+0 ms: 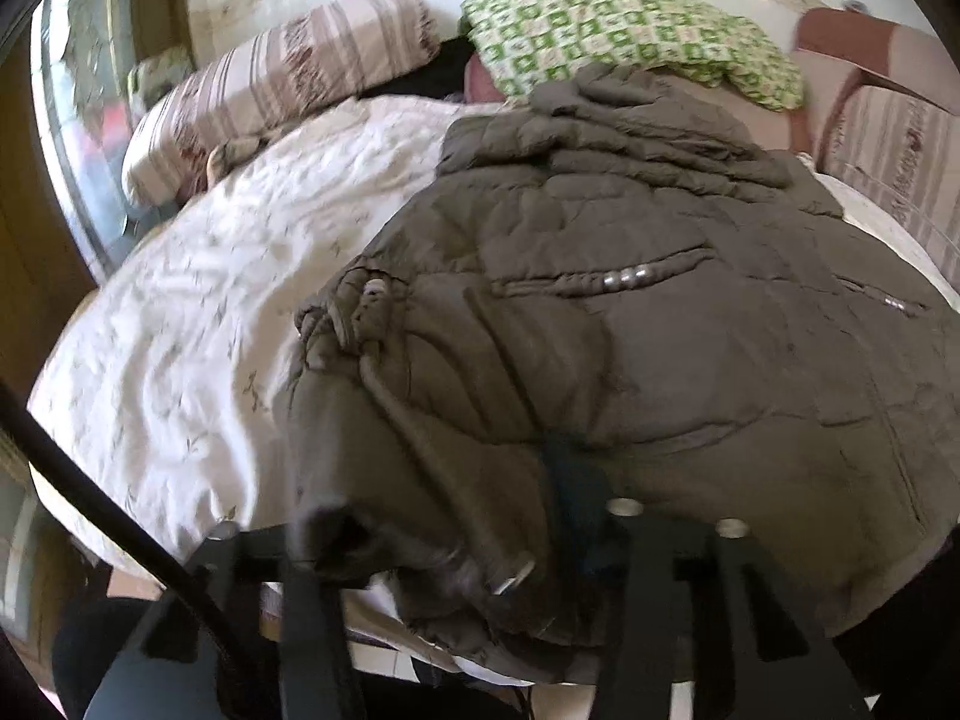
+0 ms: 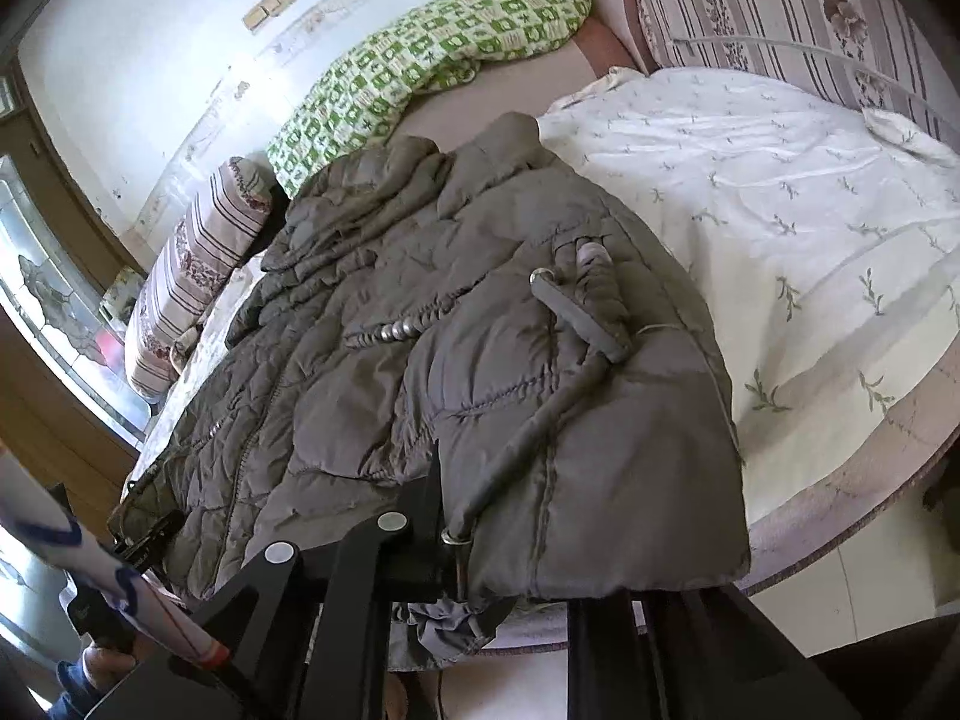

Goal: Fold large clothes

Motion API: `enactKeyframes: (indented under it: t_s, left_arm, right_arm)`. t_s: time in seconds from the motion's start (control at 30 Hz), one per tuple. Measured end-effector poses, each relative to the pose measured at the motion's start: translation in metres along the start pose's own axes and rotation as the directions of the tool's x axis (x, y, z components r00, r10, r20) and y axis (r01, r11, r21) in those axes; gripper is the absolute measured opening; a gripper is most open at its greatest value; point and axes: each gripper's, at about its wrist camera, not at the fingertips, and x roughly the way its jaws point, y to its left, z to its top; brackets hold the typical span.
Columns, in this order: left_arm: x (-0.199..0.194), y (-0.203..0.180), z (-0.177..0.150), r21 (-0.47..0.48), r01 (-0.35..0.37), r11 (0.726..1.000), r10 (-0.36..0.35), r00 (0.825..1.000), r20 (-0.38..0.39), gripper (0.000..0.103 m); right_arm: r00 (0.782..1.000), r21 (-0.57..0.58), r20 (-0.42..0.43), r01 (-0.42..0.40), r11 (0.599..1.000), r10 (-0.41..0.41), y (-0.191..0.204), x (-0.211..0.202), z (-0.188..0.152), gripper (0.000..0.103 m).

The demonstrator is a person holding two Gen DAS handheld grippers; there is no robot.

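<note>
While both grippers pinch the near hem of the padded jacket [image 2: 456, 324] on the bed [image 2: 780, 228], left gripper [image 1: 456, 546] and right gripper [image 2: 474, 546] should lift evenly, carrying it toward the collar.

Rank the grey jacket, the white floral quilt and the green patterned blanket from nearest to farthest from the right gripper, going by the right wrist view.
1. grey jacket: its hem lies at the right gripper.
2. white floral quilt: to the right, beside the jacket.
3. green patterned blanket: far end, by the wall.
</note>
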Motion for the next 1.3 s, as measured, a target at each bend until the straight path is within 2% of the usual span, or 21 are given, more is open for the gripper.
enactKeyframes:
  t_s: [0.07,0.27,0.6,0.8,1.1,1.3]
  left_arm:
    - [-0.002,0.001,0.001,-0.002,0.006,1.0,-0.006,1.0,0.01,0.03]
    - [-0.009,0.004,0.003,-0.015,0.034,0.999,-0.034,0.999,0.02,0.023]
    - [-0.03,0.004,0.008,-0.006,0.047,0.999,-0.047,0.998,0.035,0.02]
    - [-0.05,0.01,0.021,-0.002,0.076,0.997,-0.075,0.995,0.067,0.02]
    - [-0.067,0.017,0.071,0.006,0.115,0.993,-0.115,0.987,0.115,0.02]
    - [-0.074,0.017,0.134,0.02,0.137,0.99,-0.139,0.975,0.171,0.02]
  right_arm:
    - [1.0,-0.022,0.014,0.005,1.0,-0.004,0.004,-0.004,0.0,0.017]
    - [0.999,-0.03,0.031,-0.012,0.999,0.012,0.008,-0.013,0.002,0.016]
    - [0.998,-0.067,0.051,-0.036,0.997,0.039,0.015,-0.032,0.007,0.016]
    - [0.994,-0.085,0.074,-0.07,0.994,0.076,0.02,-0.048,0.023,0.015]
    - [0.984,-0.13,0.125,-0.112,0.985,0.128,0.039,-0.063,0.069,0.015]
    - [0.971,-0.173,0.184,-0.118,0.978,0.15,0.063,-0.063,0.123,0.015]
